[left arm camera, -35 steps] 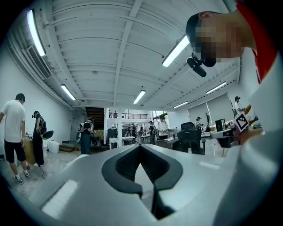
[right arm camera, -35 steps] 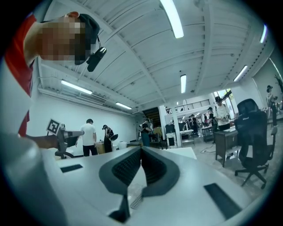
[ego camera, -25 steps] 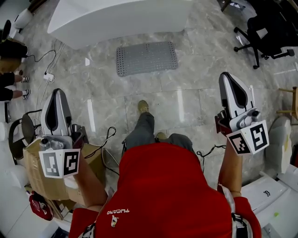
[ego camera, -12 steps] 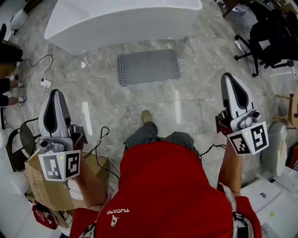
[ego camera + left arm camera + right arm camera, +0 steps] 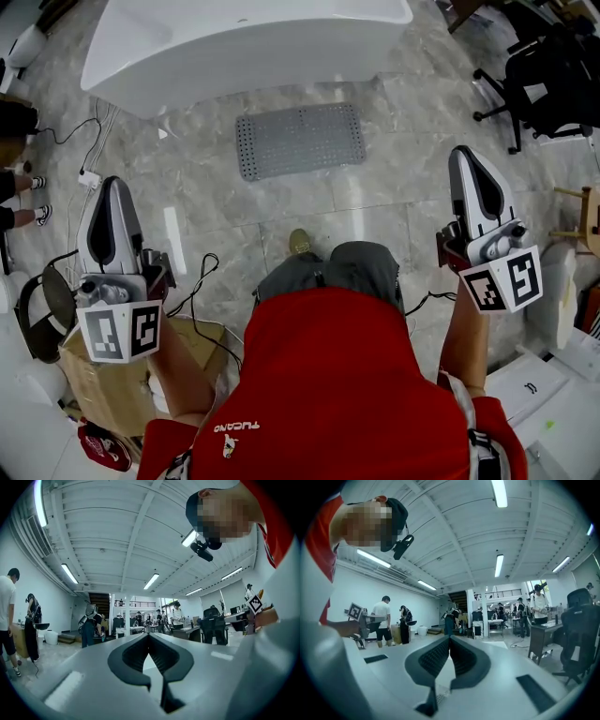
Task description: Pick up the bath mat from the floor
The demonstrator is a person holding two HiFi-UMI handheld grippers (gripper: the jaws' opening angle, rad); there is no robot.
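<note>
A grey, perforated bath mat (image 5: pixel 300 140) lies flat on the marble floor just in front of a white bathtub (image 5: pixel 234 42). My left gripper (image 5: pixel 111 192) is held level at the left, well short of the mat, jaws shut with nothing between them. My right gripper (image 5: pixel 466 161) is level at the right, also shut and empty, beside the mat's right end but high above the floor. In the left gripper view the left gripper (image 5: pixel 149 637) shows its tips touching. The right gripper (image 5: pixel 449 639) shows its tips touching in the right gripper view. Both gripper views look out across the room, and the mat is not in them.
A cardboard box (image 5: pixel 122 380) and cables (image 5: pixel 211 281) lie at the lower left, a power strip (image 5: pixel 89 176) by the tub. A black office chair (image 5: pixel 544 84) stands at the right. A person's feet (image 5: pixel 23 183) show at the left edge. Other people and desks fill the room beyond.
I have walked forward: the mat and tub have drawn nearer in the head view. Both grippers kept their pose and stayed shut.
</note>
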